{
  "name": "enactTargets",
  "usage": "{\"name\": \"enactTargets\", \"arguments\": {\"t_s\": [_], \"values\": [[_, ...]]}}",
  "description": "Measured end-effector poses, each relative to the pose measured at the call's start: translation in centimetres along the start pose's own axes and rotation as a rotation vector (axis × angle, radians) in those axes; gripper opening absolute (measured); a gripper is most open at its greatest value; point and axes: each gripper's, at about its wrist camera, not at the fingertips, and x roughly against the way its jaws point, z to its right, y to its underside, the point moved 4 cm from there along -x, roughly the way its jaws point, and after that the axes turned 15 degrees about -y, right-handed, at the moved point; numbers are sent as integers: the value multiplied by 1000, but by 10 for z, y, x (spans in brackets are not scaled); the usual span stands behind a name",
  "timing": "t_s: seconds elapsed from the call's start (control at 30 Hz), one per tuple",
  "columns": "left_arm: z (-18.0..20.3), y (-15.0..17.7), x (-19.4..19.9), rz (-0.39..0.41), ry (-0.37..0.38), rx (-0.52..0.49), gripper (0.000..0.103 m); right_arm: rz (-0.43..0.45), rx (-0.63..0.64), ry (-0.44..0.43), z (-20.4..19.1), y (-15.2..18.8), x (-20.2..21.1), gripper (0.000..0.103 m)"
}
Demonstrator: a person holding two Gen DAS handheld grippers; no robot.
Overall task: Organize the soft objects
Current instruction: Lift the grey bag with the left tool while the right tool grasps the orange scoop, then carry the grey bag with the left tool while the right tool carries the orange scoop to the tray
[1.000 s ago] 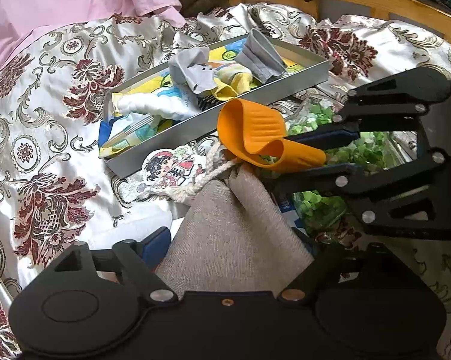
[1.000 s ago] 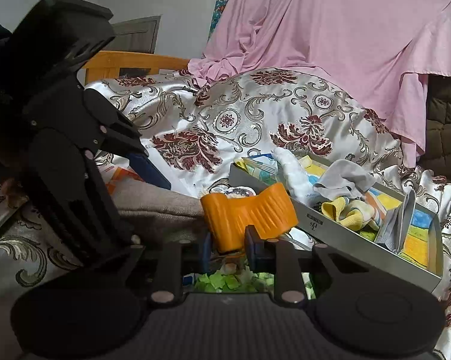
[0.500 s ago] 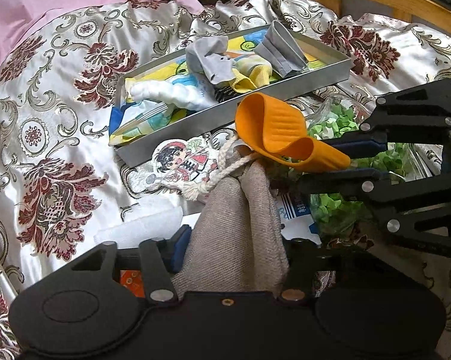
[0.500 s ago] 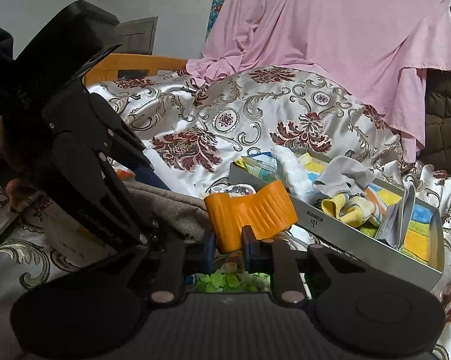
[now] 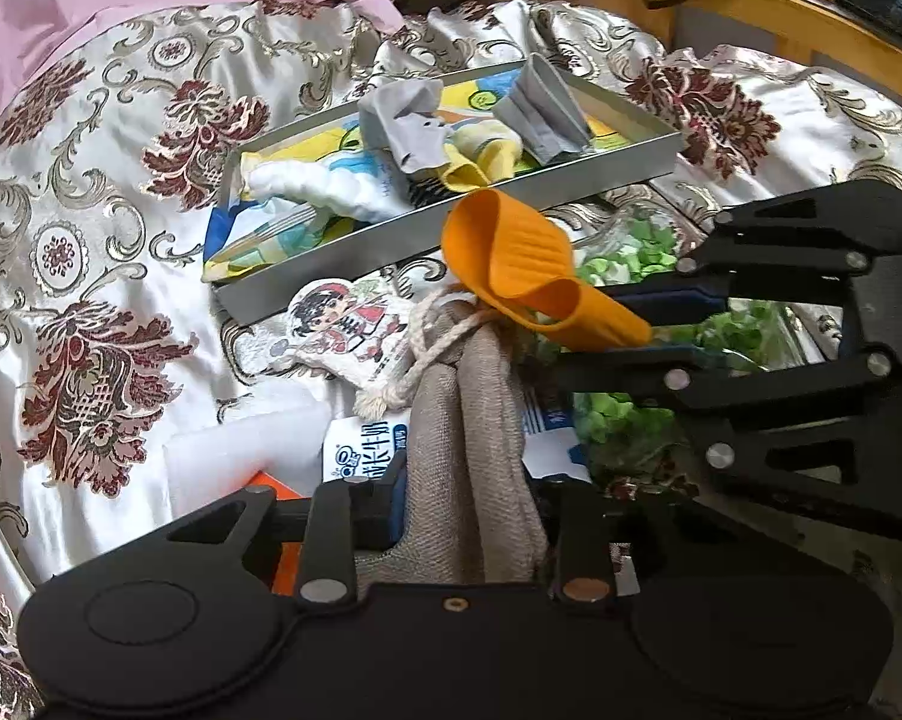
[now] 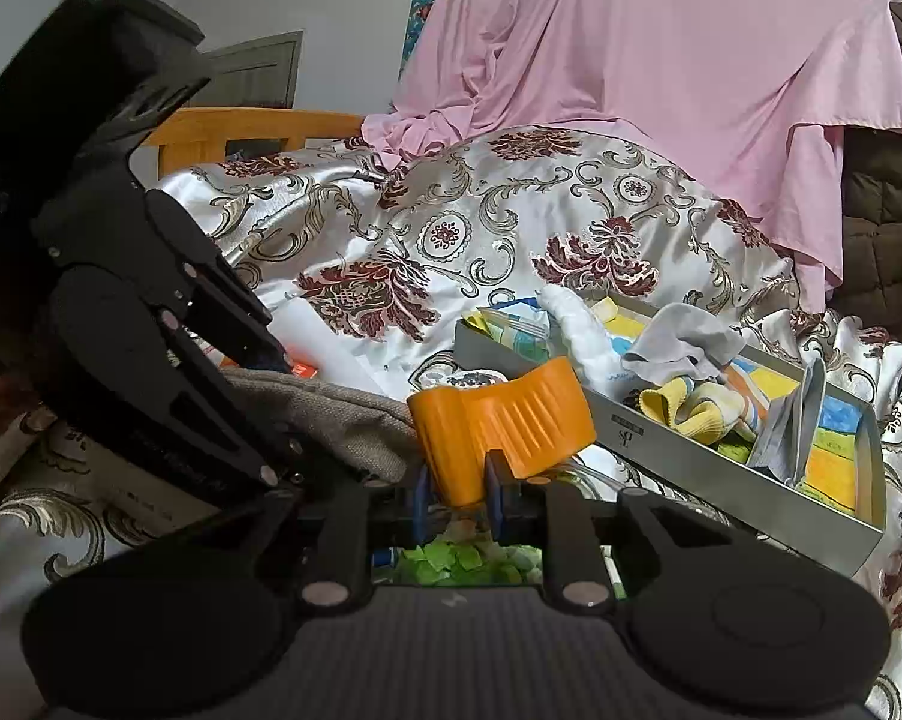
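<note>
My left gripper (image 5: 469,510) is shut on a beige drawstring bag (image 5: 463,420) and holds it over the bed. The bag also shows in the right wrist view (image 6: 325,414). My right gripper (image 6: 458,501) is shut on a folded orange silicone mitt (image 6: 499,420). In the left wrist view the mitt (image 5: 523,270) sits just beyond the bag's mouth, with the right gripper (image 5: 649,324) coming in from the right. A grey tray (image 5: 427,234) behind them holds grey cloths (image 5: 409,126), a yellow cloth and a white roll (image 5: 325,186).
A cartoon-print pouch (image 5: 343,318) lies in front of the tray. A clear bag of green bits (image 5: 625,420) lies under the right gripper. A milk carton (image 5: 361,450) and an orange item lie under the bag. A pink sheet (image 6: 661,60) drapes the back. A wooden bed frame (image 5: 781,12) is behind.
My left gripper's jaws have closed in on the beige bag, gathering it narrower. The bag and the orange mitt have shifted slightly right and away; the right gripper keeps its hold.
</note>
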Motion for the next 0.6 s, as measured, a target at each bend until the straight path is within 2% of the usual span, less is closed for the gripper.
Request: {"name": "enactTargets", "arguments": {"t_s": [0.23, 0.6], "values": [[3, 1, 9, 9, -9, 1, 23, 24, 10, 22, -1, -4, 6, 16], [-9, 5, 30, 64, 2, 113, 22, 94, -17, 81, 13, -13, 23, 13]]}}
